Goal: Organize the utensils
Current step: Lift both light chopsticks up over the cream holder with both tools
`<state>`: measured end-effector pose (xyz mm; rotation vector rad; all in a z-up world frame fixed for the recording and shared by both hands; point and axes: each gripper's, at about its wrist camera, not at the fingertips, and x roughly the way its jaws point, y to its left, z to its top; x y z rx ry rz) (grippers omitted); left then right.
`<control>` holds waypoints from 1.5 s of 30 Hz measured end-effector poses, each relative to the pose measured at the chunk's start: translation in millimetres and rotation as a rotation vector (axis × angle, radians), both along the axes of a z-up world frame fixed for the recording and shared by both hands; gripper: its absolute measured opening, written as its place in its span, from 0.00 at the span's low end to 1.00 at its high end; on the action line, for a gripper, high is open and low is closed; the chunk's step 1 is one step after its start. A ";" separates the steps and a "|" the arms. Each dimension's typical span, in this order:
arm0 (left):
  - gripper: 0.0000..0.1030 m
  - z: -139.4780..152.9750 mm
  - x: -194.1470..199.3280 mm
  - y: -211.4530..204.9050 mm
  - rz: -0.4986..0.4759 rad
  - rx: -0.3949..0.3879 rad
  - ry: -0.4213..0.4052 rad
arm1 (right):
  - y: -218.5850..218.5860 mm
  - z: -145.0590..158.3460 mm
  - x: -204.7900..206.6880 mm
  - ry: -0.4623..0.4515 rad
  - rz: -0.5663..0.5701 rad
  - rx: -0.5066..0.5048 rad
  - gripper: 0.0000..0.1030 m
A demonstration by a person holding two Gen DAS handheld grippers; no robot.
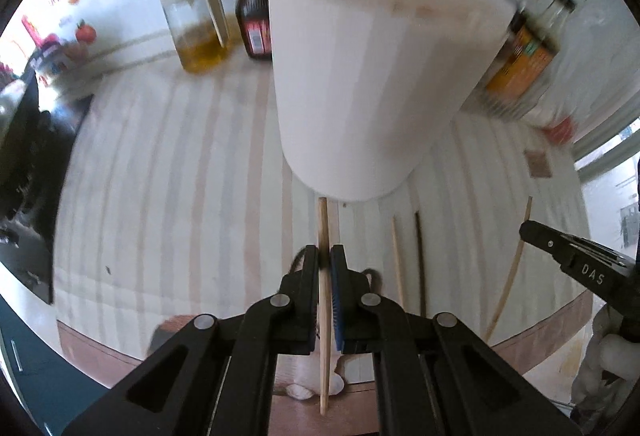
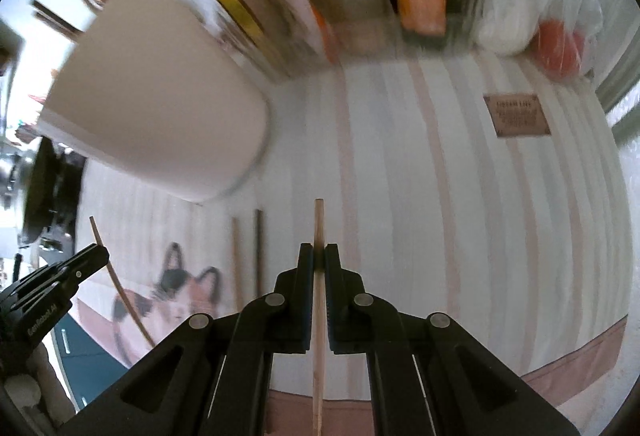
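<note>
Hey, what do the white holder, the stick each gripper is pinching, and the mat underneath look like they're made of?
White holder: smooth matte plastic or ceramic; blur leaves it open. Stick in the left gripper, the pale chopstick: unvarnished wood or bamboo, tan and dull. Right gripper holds a similar chopstick. Striped mat: soft-looking printed cloth, apparently fabric.

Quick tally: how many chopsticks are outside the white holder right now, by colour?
light chopsticks: 3 (one in the left tool, one in the right tool, one loose)
dark chopstick: 1 (loose on the mat)
Total: 4
</note>
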<state>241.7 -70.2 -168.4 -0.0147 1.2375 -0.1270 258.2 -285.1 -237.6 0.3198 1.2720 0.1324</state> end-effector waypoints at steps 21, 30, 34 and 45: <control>0.03 69.9 -5.1 8.7 -0.020 0.014 -0.209 | 33.9 84.3 2.7 -0.270 -0.011 -0.016 0.05; 0.03 107.9 -4.6 24.8 0.007 -0.021 -0.281 | 41.6 128.6 10.4 -0.369 0.013 -0.008 0.05; 0.03 130.6 -5.5 31.7 0.008 -0.025 -0.321 | 47.5 161.1 15.4 -0.431 0.040 -0.009 0.05; 0.03 188.9 -0.8 47.5 0.040 -0.048 -0.412 | 61.4 238.7 30.3 -0.575 0.097 0.011 0.05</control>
